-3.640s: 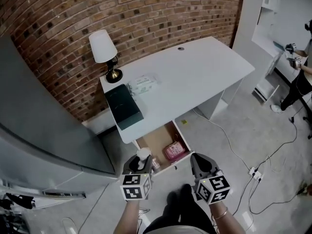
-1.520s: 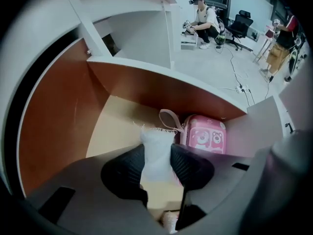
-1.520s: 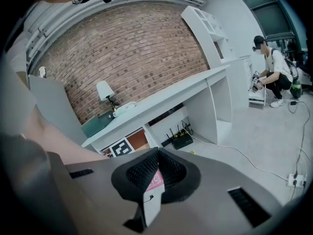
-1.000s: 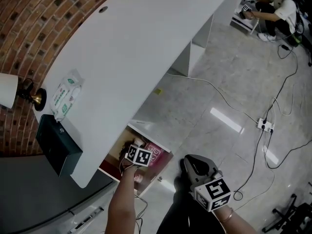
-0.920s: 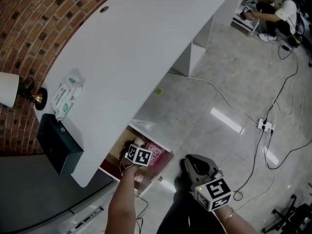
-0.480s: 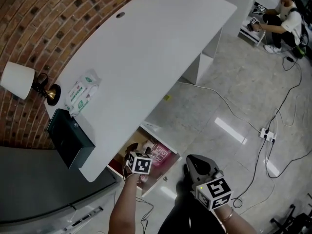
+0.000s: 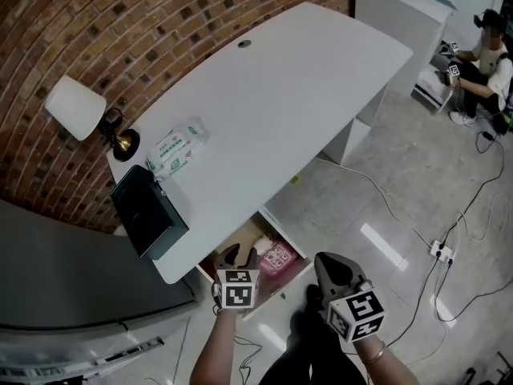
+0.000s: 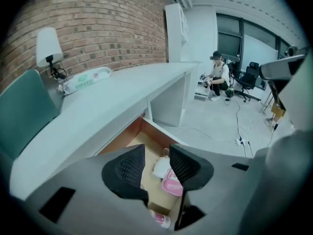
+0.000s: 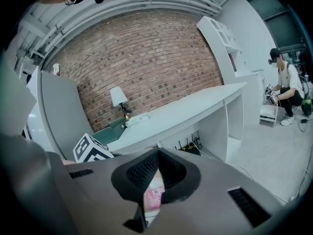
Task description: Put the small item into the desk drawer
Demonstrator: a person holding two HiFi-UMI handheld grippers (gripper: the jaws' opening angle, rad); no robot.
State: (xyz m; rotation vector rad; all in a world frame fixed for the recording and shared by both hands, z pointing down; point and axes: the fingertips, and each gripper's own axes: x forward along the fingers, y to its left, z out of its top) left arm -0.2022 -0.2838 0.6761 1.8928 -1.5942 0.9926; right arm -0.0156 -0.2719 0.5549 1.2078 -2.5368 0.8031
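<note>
The desk drawer (image 7: 234,244) stands pulled out under the white desk (image 7: 272,111). A small white item (image 7: 261,245) (image 8: 160,166) lies inside it beside a pink pack (image 7: 280,257) (image 8: 172,184). My left gripper (image 7: 238,255) (image 8: 156,154) hovers over the drawer's front. Its jaws are closing with a gap and nothing between them. My right gripper (image 7: 333,265) (image 9: 156,155) is to the right of the drawer over the floor, with its pads together at the tips and nothing held. A small pink-and-white bottle (image 8: 161,220) lies at the drawer's near edge.
On the desk are a white lamp (image 7: 76,107), a pack of wipes (image 7: 178,147) and a dark green box (image 7: 148,212). A grey cabinet (image 7: 64,287) stands left. Cables and a power strip (image 7: 439,253) lie on the floor. A person (image 7: 490,54) crouches far right.
My left gripper held a white item earlier and reached into the drawer. It has now drawn back toward me, empty, and the white item lies in the drawer. The right gripper stayed put.
</note>
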